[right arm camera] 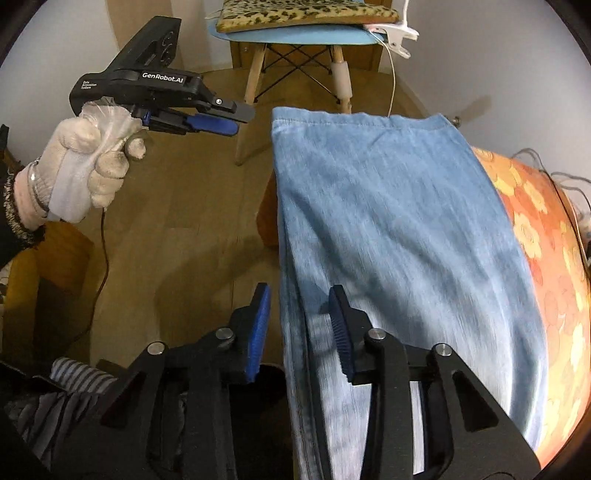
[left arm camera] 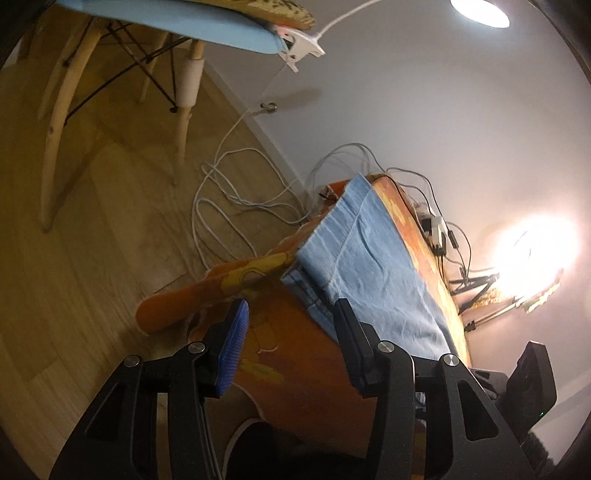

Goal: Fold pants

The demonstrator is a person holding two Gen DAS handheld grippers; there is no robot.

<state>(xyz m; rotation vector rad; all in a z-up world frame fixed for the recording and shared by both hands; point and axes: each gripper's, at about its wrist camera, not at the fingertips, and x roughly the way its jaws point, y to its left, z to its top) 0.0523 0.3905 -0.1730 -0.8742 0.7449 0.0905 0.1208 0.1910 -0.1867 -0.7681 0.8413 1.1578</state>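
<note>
Here the light-blue denim pants (right arm camera: 399,229) lie folded lengthwise on a table covered by an orange flowered cloth (right arm camera: 532,206), filling the centre and right of the right wrist view, their hem toward the top of the frame. The right gripper (right arm camera: 301,325) sits at the lower centre, its jaws parted astride the left long edge of the pants; the ribbed blue pads do not press on the fabric. In the upper left, a white-gloved hand (right arm camera: 88,162) holds the left gripper (right arm camera: 236,120) over the wooden floor (right arm camera: 177,206), jaws apart with nothing between them. In the left wrist view, that left gripper (left arm camera: 291,317) shows at the bottom, the pants (left arm camera: 369,258) right of centre. A blue chair (right arm camera: 295,37) with a leopard-print cushion (right arm camera: 306,13) stands at the top.
</note>
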